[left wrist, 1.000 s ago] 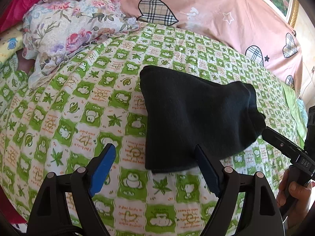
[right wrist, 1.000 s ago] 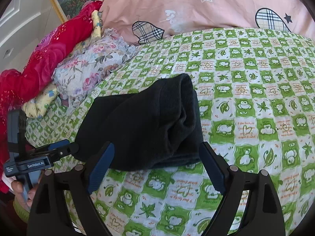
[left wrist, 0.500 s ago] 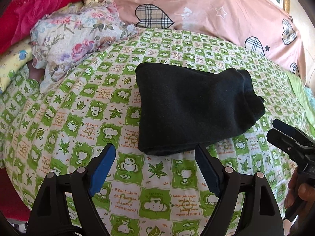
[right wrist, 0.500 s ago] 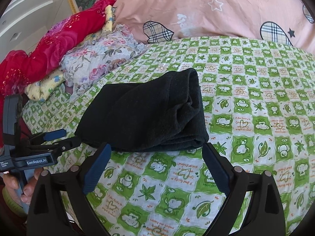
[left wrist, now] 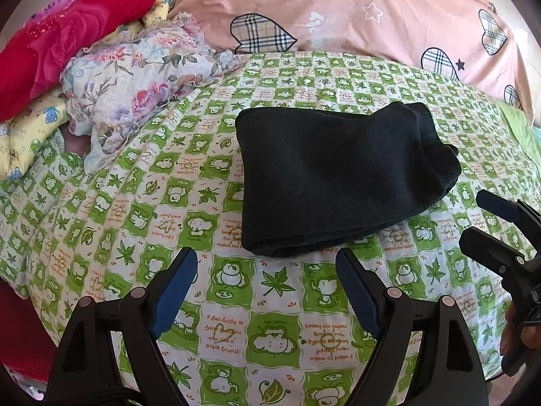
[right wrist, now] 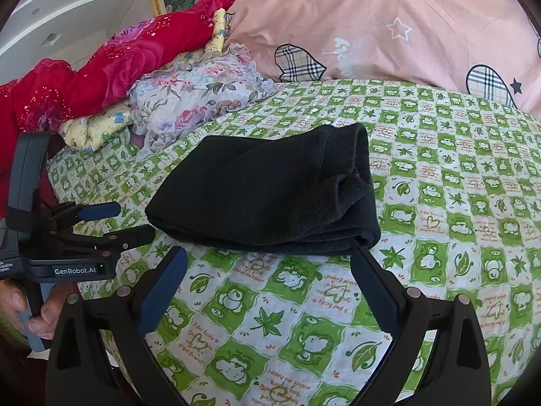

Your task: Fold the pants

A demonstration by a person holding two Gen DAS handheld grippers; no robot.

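now that both grippers have drawn back from the cloth, the left gripper [left wrist: 267, 270] stands wide open with nothing between its pads, and the right gripper [right wrist: 267, 270] has just been opening further, equally empty. a second ago each was at the edge of the black pants [left wrist: 334, 179]; these now lie free as a compact folded bundle on the green checked bedsheet [left wrist: 135, 203], just beyond the fingertips. the fold looks finished, or nearly. no container is in view, only the pink duvet [right wrist: 405, 27] and floral bedding [left wrist: 135, 77] behind.
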